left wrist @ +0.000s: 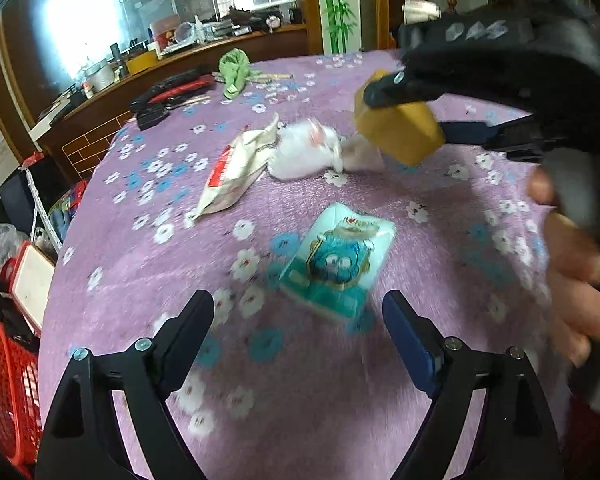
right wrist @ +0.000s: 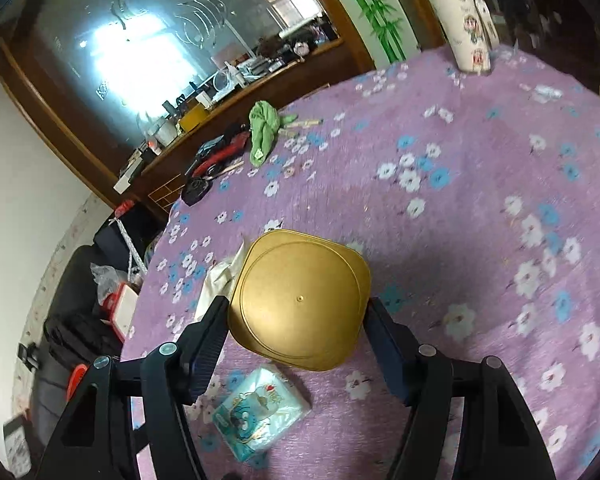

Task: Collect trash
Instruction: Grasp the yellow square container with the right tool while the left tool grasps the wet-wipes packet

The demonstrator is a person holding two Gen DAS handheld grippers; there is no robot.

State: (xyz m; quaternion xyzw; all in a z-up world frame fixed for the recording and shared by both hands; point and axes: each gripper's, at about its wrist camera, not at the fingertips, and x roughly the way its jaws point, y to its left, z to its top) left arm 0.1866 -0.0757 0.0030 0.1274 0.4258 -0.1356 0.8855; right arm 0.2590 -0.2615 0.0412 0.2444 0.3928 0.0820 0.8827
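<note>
Trash on purple floral worktop [left wrist: 440, 280]: tissue packet [left wrist: 336, 264], empty wrapper [left wrist: 236, 172], crumpled tissue [left wrist: 304, 152]. Left gripper [left wrist: 300, 316] jaws apart above packet; right gripper [right wrist: 296, 324] jaws clamped on gold container [right wrist: 300, 300].

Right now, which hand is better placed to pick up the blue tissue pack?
Left. The left gripper is open and empty, right before the tissue pack. The right gripper is holding the gold container.
</note>
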